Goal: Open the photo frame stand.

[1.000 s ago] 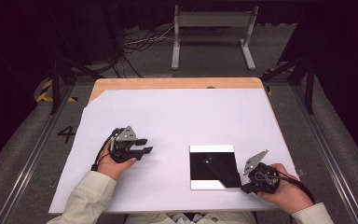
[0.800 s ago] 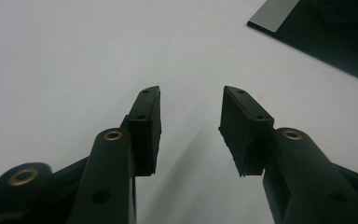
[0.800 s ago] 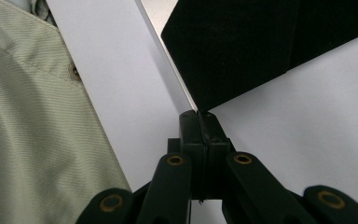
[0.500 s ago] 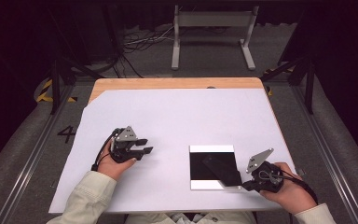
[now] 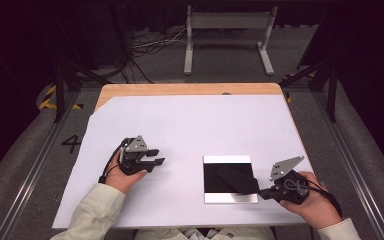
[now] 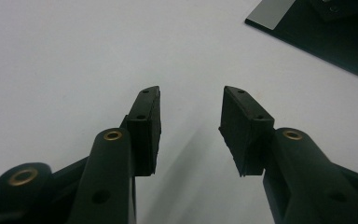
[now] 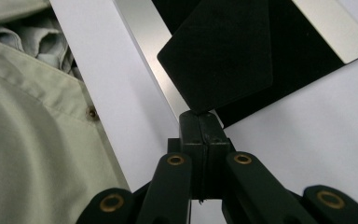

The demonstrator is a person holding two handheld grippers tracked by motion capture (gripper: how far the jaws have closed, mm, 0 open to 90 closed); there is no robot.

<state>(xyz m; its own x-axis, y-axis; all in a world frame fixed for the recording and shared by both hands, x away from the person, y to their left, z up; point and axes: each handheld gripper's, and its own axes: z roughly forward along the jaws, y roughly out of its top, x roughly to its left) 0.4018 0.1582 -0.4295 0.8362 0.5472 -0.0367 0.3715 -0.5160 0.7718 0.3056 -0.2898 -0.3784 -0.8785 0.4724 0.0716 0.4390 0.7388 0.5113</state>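
A square black plate (image 5: 215,169) with silver edges lies on the white sheet (image 5: 195,125) near the front right. My right gripper (image 5: 261,192) is at the plate's front right corner, shut on the edge of a thin black card (image 5: 237,179) that slants over the plate. In the right gripper view the closed jaws (image 7: 199,116) pinch the card (image 7: 219,51) at its corner, with the plate (image 7: 307,56) beneath. My left gripper (image 5: 157,156) rests on the sheet left of the plate, open and with nothing in it. Its pads (image 6: 144,121) stand apart, and the plate's corner (image 6: 326,42) lies beyond.
The white sheet covers most of a wooden table (image 5: 190,89). A metal stand (image 5: 227,35) and cables lie on the floor beyond it. A pale shirt (image 7: 32,140) is close to the front edge.
The black card has come up off the plate at the right gripper's end and now shows tilted above it. The right hand shifted slightly rightward. The left gripper has not moved.
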